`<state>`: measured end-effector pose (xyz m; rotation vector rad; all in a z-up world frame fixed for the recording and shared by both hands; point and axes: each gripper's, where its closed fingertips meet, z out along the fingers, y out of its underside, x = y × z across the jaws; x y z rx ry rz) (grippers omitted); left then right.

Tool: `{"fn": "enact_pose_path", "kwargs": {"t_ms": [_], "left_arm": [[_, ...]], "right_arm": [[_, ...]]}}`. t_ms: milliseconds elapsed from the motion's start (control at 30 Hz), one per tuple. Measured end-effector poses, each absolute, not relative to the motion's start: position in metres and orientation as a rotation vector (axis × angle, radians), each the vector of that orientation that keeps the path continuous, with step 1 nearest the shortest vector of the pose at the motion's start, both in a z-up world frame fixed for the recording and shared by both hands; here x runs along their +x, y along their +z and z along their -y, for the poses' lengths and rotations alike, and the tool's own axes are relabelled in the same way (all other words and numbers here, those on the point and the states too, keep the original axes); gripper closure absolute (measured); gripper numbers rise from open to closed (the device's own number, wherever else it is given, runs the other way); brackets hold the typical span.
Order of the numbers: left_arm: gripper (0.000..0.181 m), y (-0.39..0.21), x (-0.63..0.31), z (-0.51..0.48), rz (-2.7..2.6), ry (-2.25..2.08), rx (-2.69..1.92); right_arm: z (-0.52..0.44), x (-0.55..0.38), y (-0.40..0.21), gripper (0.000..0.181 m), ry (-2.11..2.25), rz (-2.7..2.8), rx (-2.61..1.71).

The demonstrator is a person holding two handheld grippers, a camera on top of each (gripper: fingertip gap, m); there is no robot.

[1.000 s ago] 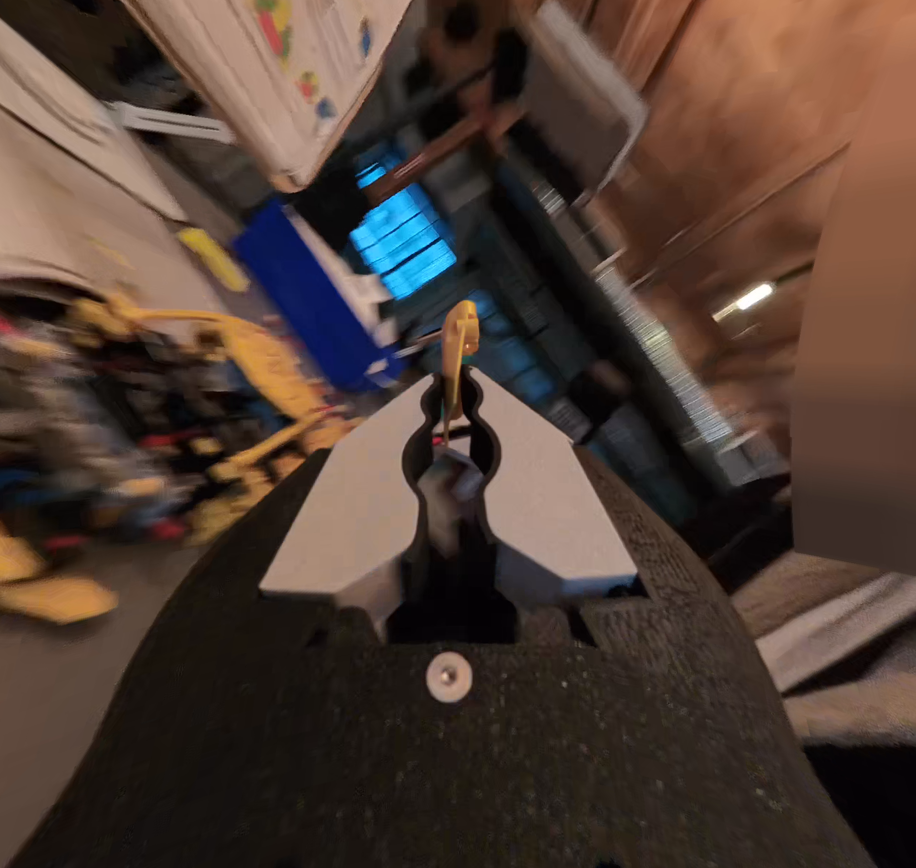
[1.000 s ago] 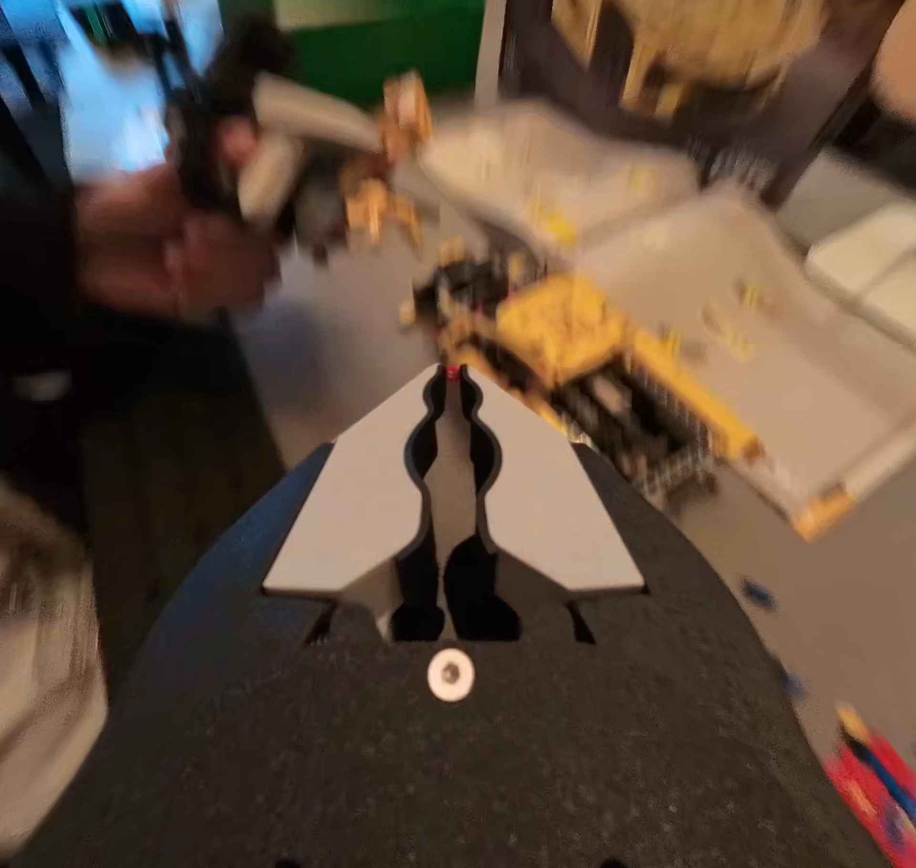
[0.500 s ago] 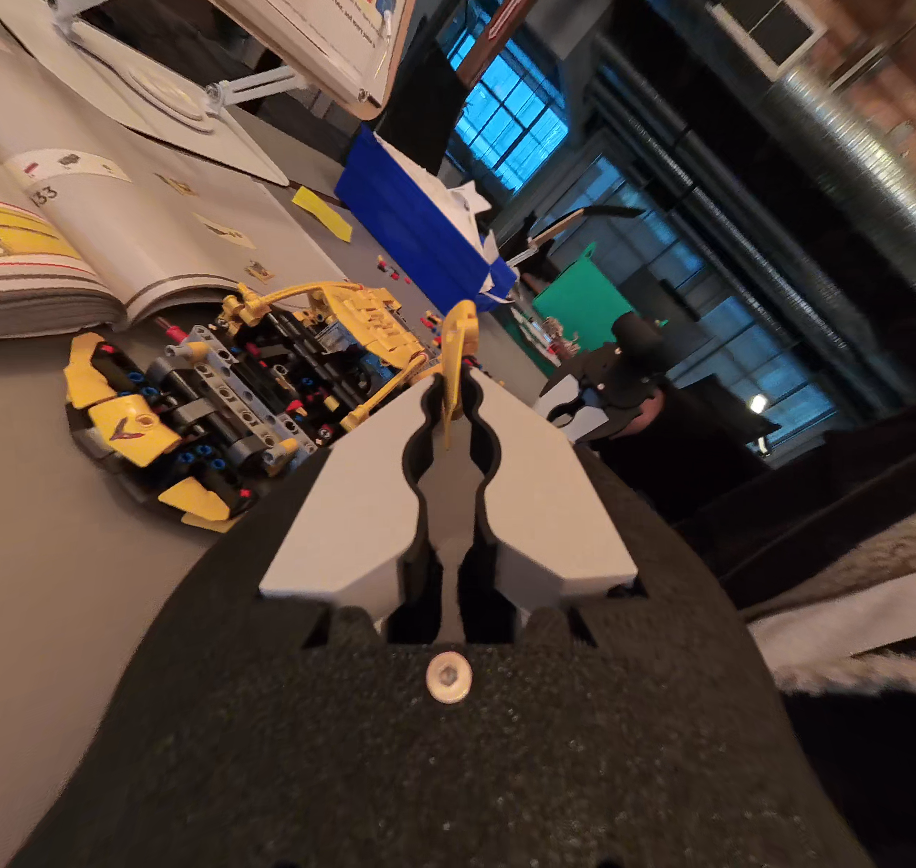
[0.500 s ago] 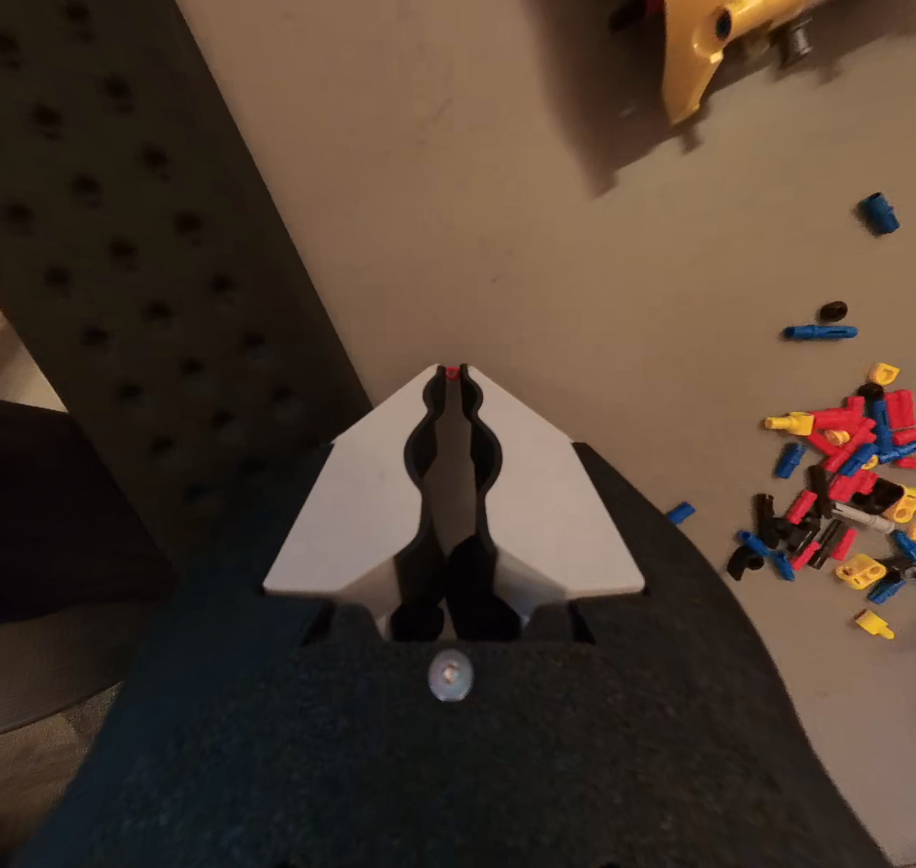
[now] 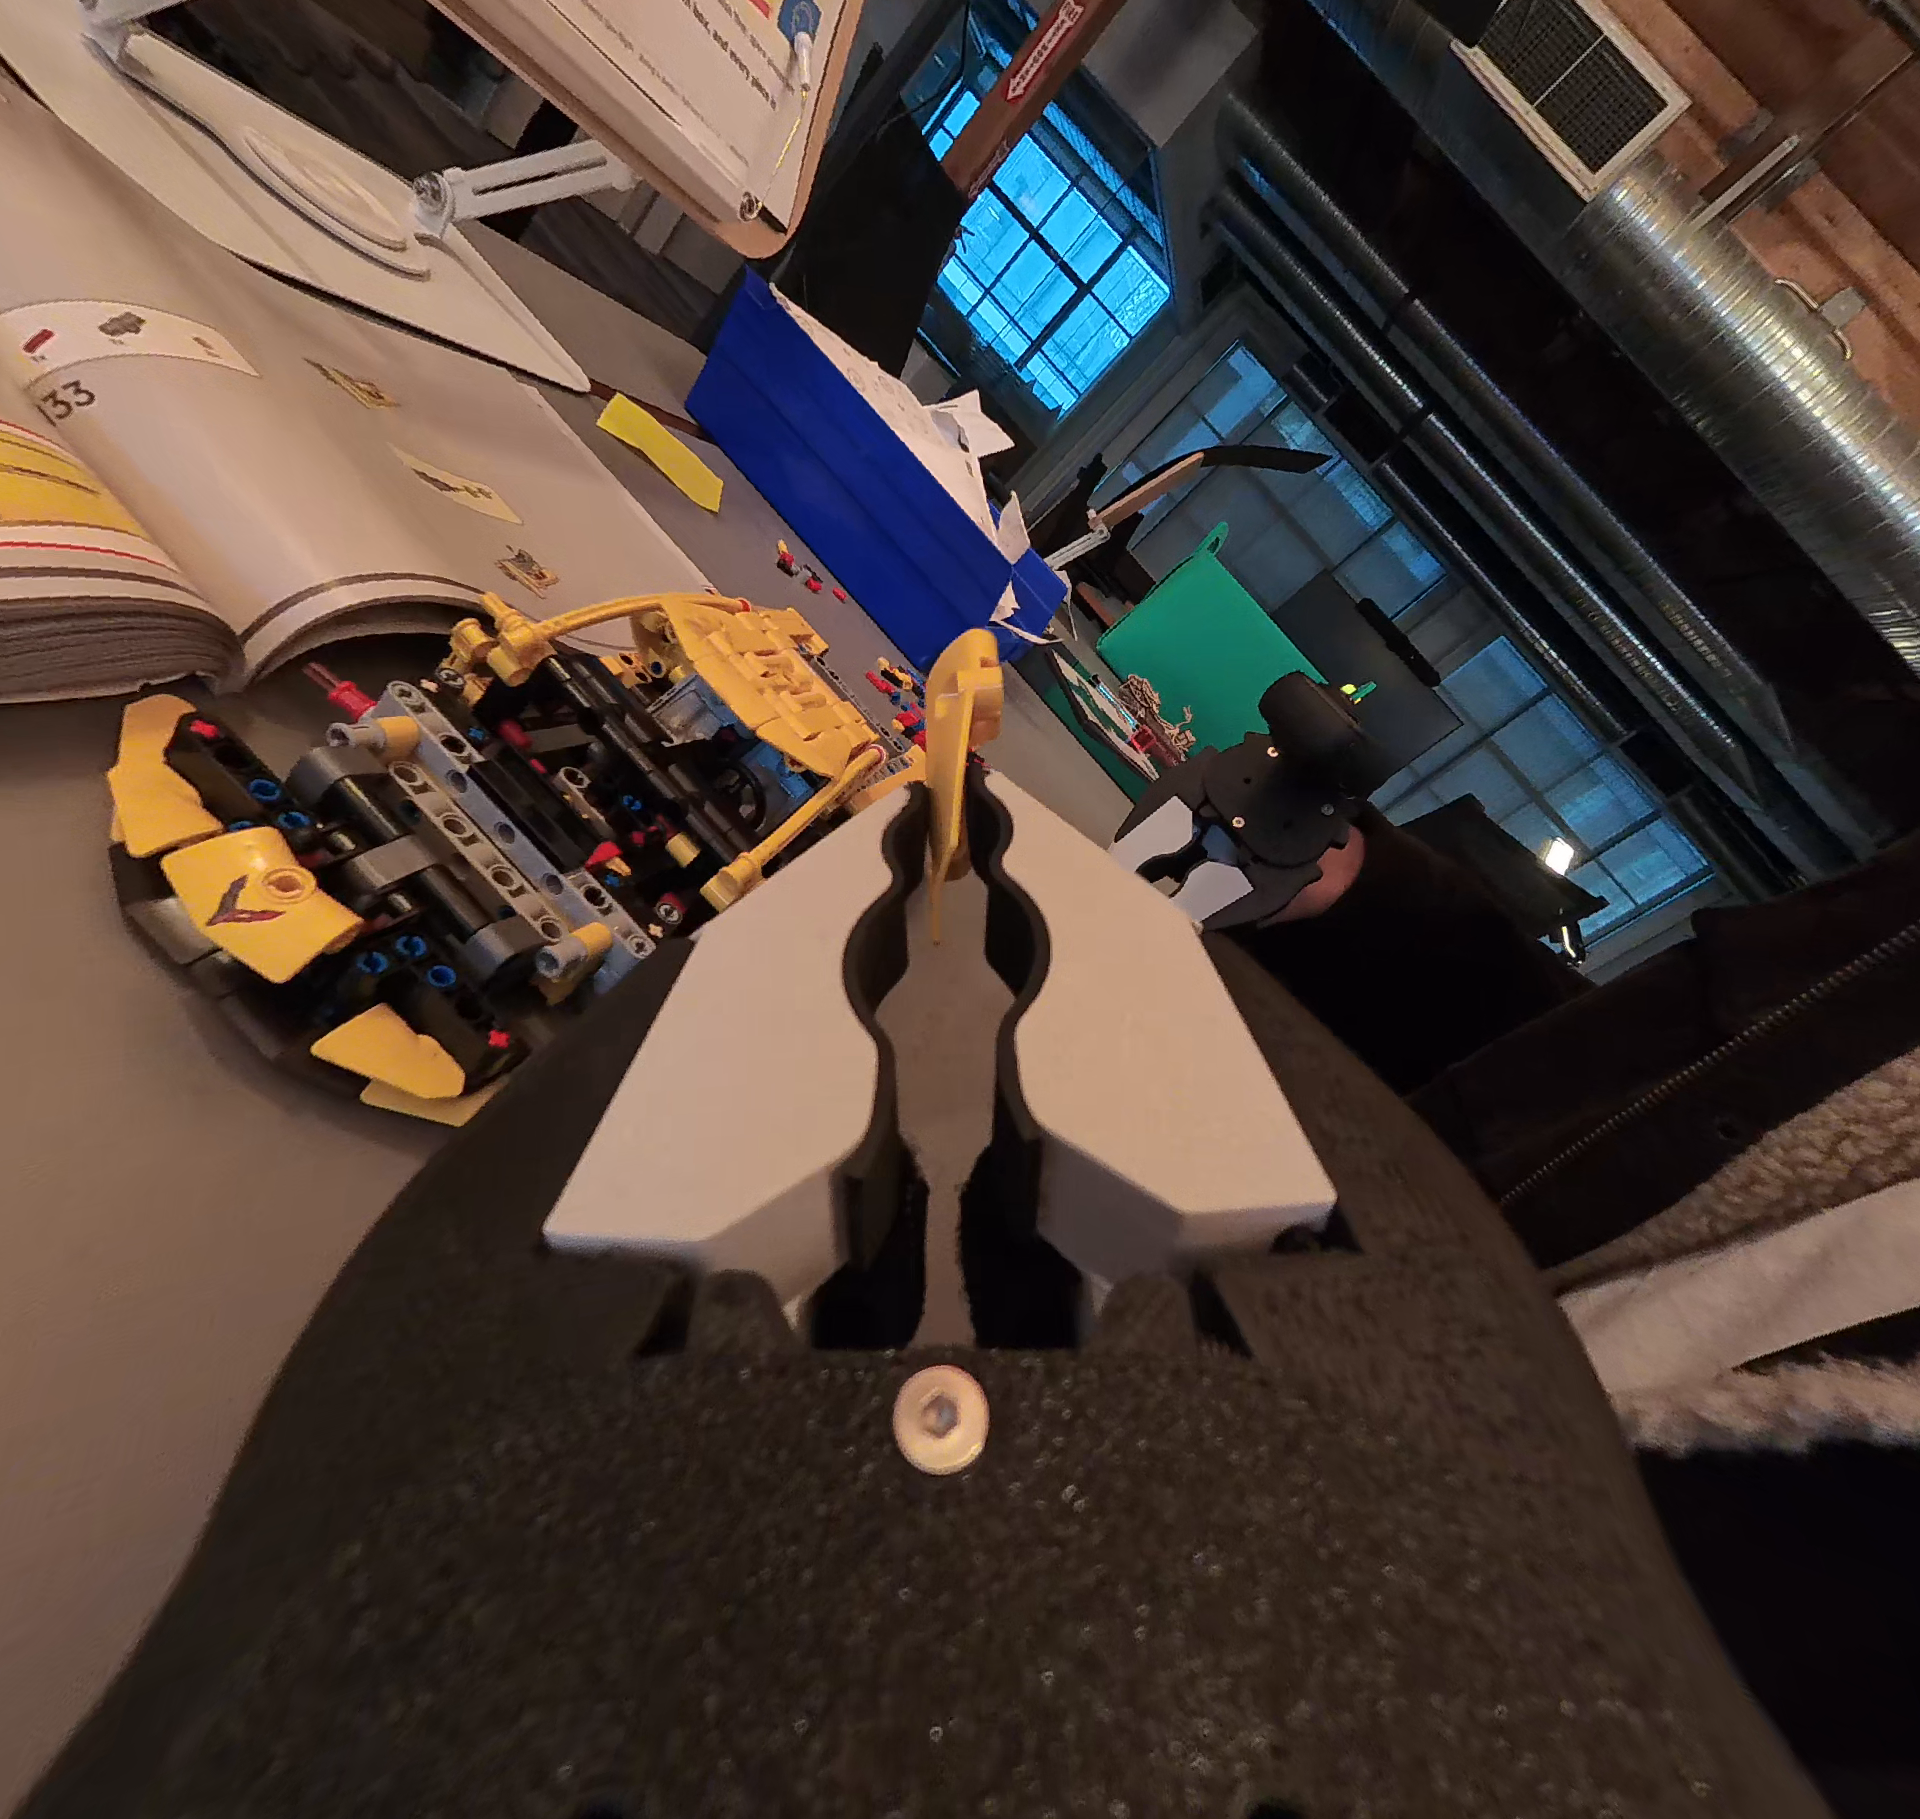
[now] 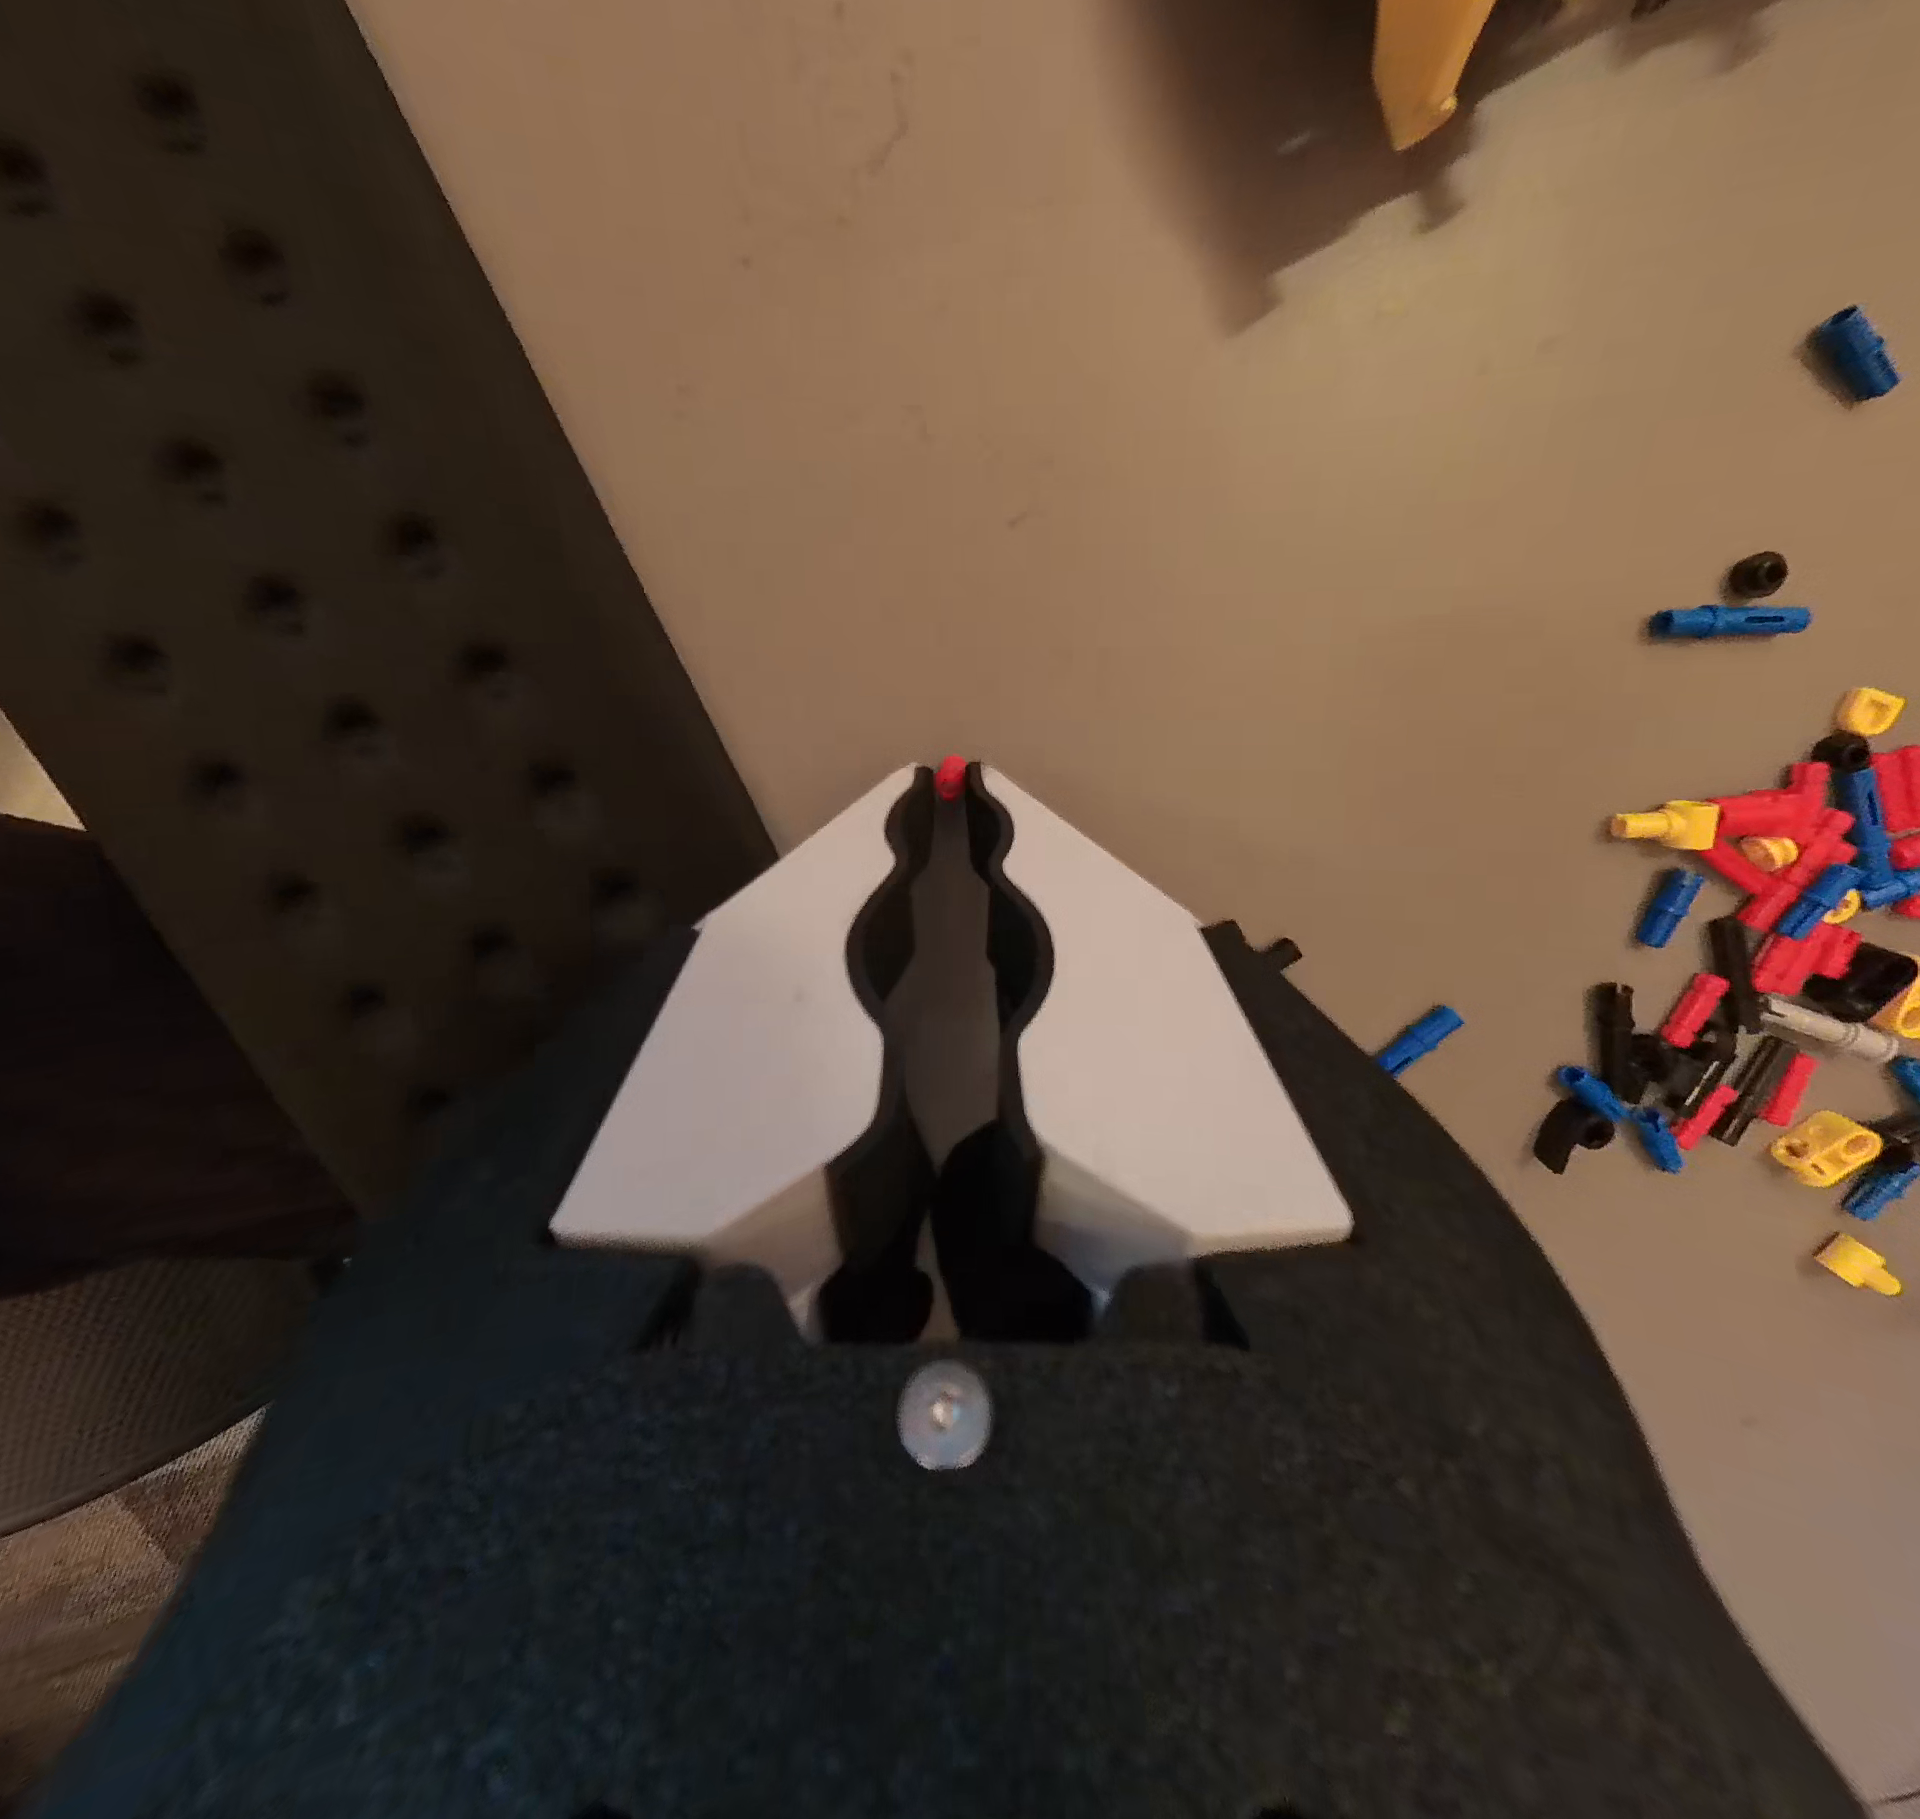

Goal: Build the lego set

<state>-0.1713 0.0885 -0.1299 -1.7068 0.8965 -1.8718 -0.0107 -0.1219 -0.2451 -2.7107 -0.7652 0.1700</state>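
My left gripper (image 5: pixel 948 801) is shut on a thin yellow lego panel (image 5: pixel 961 730) that sticks up past the fingertips. It hovers just right of the half-built yellow and black lego car (image 5: pixel 468 834) on the grey table. My right gripper (image 6: pixel 948 782) is shut on a small red lego pin (image 6: pixel 949 775) held at the very tips, above bare table. A yellow corner of the car (image 6: pixel 1444 13) shows at the top right of the right wrist view. The right gripper also shows farther off in the left wrist view (image 5: pixel 1247 824).
An open instruction booklet (image 5: pixel 260 481) lies behind the car, a blue box (image 5: pixel 852 481) beyond it. A pile of loose red, blue, yellow and black pins (image 6: pixel 1787 959) lies right of my right gripper. A dark perforated board (image 6: pixel 260 522) borders the table's left side.
Both views went from blurred swinging to steady. The left gripper now faces the car, closer than before; the right gripper turned down over the table by the pin pile. Both stayed shut.
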Motion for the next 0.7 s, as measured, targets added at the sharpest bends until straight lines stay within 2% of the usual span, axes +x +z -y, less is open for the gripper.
{"fn": "enact_pose_path", "kwargs": {"t_ms": [700], "left_arm": [[0.174, -0.1282, -0.1721, -0.0880, -0.892, -1.874, -1.700]], "right_arm": [[0.1208, -0.0115, -0.2467, 0.175, 0.180, 0.789, -2.734]]}}
